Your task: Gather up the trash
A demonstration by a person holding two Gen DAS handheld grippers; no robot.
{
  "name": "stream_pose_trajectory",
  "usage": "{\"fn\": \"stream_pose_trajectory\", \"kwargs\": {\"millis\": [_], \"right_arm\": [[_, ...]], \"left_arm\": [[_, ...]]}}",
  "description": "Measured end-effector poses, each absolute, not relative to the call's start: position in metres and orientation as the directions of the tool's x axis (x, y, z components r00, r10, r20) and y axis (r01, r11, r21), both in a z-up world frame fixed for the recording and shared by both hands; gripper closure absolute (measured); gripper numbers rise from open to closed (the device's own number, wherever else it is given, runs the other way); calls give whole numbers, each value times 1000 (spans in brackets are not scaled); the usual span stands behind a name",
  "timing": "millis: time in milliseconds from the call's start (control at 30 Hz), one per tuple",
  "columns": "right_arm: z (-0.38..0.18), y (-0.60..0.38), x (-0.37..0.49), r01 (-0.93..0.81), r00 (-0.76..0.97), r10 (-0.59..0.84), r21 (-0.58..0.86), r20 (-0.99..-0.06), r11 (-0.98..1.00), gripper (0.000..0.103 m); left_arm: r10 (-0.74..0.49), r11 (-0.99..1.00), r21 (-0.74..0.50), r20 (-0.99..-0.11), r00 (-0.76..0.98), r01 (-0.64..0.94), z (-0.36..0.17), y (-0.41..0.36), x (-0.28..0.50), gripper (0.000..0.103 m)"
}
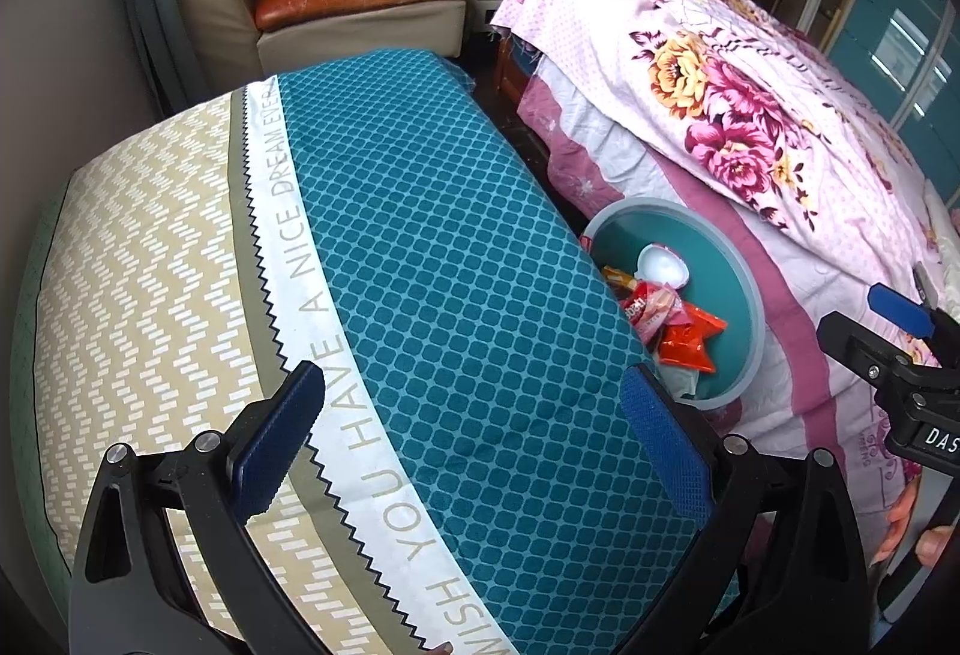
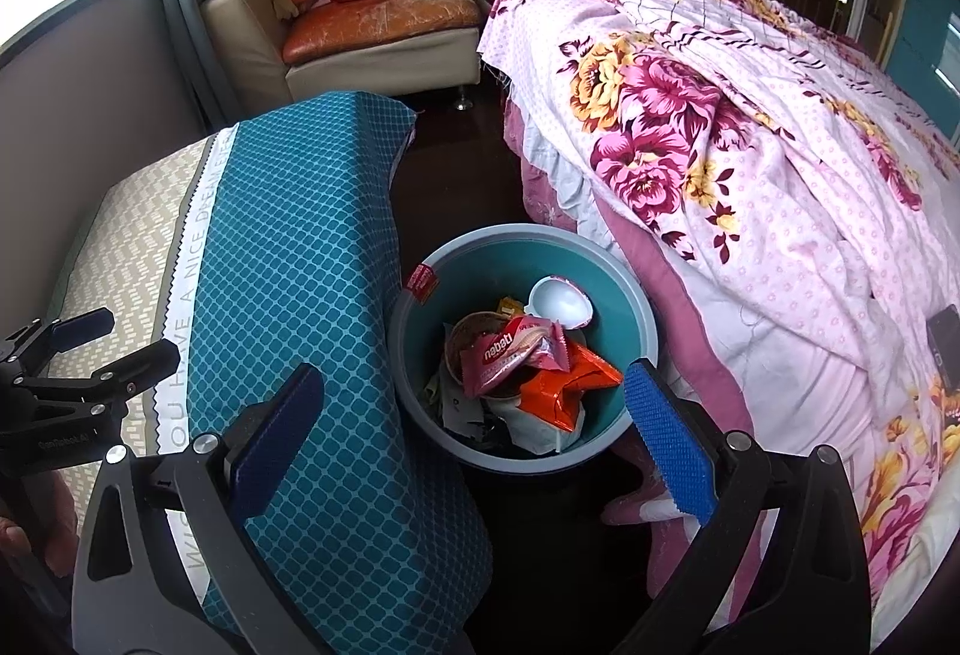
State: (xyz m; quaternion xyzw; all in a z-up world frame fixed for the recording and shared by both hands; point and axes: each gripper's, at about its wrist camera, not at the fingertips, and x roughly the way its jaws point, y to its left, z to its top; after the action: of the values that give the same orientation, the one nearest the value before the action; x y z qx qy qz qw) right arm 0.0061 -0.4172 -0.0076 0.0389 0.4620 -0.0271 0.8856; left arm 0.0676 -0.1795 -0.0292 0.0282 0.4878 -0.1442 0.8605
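Note:
A round teal trash bin (image 2: 645, 319) stands on the dark floor between the cloth-covered table and the bed. It holds wrappers: a pink snack packet (image 2: 510, 355), an orange wrapper (image 2: 567, 391) and a white cup lid (image 2: 561, 302). The bin also shows in the left wrist view (image 1: 747, 295). My right gripper (image 2: 474, 433) is open and empty, above the bin's near rim. My left gripper (image 1: 471, 442) is open and empty over the teal patterned tablecloth (image 1: 456, 247). Each gripper appears in the other's view: right (image 1: 894, 331), left (image 2: 102, 340).
A bed with a floral pink quilt (image 2: 750, 145) fills the right side. A beige and orange armchair (image 2: 360, 31) with cushions stands at the back. A dark phone-like object (image 2: 945, 337) lies on the bed. A grey wall and curtain are at the left.

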Motion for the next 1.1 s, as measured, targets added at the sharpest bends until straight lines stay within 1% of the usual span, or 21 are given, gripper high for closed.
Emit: {"fn": "stream_pose_trajectory", "kwargs": {"millis": [533, 1100], "right_arm": [[-11, -408, 13, 76, 554, -14, 34, -833, 997, 7], [-16, -406, 17, 86, 535, -17, 35, -845, 996, 7]], "left_arm": [[-218, 963, -109, -850, 479, 245, -32, -168, 70, 4], [-198, 966, -83, -845, 496, 244, -33, -169, 69, 4]]}}
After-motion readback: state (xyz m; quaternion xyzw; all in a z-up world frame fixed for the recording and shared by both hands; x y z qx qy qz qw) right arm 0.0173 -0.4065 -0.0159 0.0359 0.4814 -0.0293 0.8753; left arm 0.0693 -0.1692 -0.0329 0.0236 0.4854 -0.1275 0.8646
